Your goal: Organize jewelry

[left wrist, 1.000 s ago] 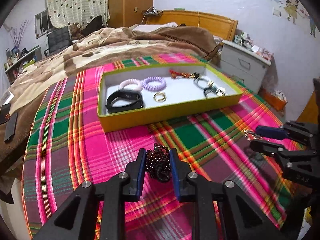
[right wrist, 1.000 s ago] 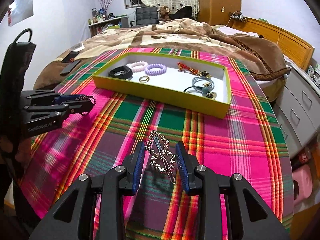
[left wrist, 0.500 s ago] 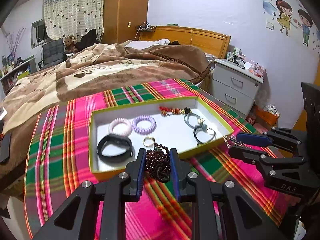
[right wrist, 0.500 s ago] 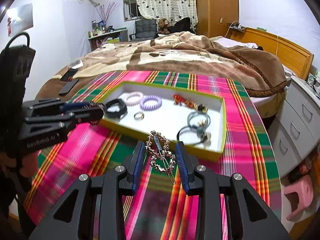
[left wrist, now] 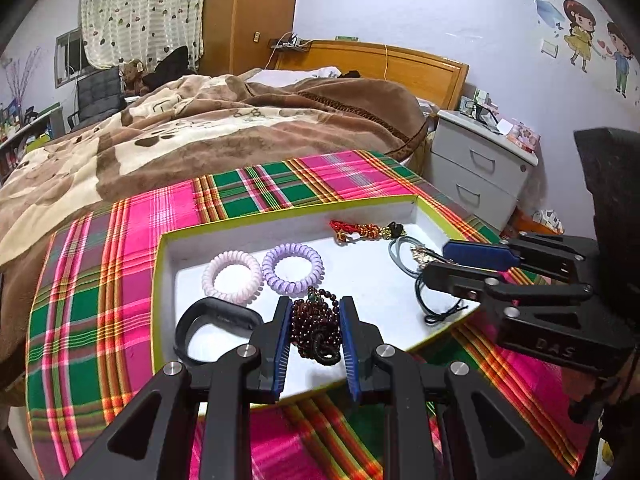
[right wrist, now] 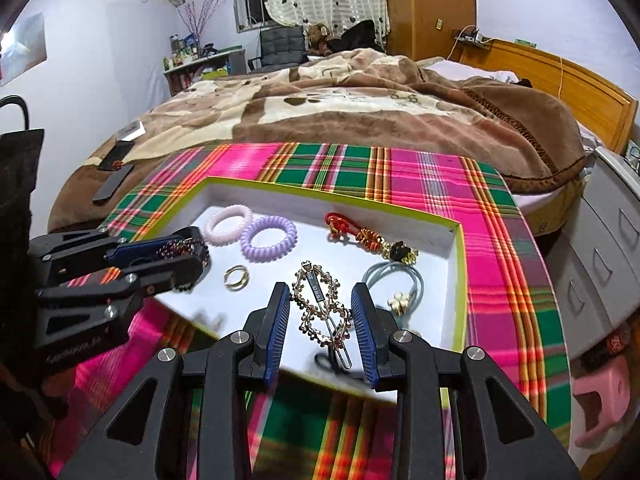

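My left gripper (left wrist: 314, 336) is shut on a dark red bead bracelet (left wrist: 314, 326) and holds it over the front of the yellow-green box (left wrist: 160, 264). My right gripper (right wrist: 322, 320) is shut on a gold hair clip (right wrist: 320, 304) above the box's (right wrist: 462, 264) white floor. In the box lie a black band (left wrist: 212, 322), a pink coil tie (left wrist: 232, 276), a purple coil tie (left wrist: 292, 268), a gold ring (right wrist: 236, 277), a red charm (right wrist: 360, 234) and grey hair ties (right wrist: 394, 280). Each gripper shows in the other's view, the right one (left wrist: 452, 264) and the left one (right wrist: 188, 256).
The box rests on a pink and green plaid cloth (left wrist: 100, 264) over a round table. A bed with a brown blanket (right wrist: 360, 92) is behind it. A grey nightstand (left wrist: 480, 168) stands at the right. Phones (right wrist: 114, 178) lie on the blanket at the left.
Both grippers have moved forward from over the plaid cloth to over the box, each still holding its item. The box now fills the near view.
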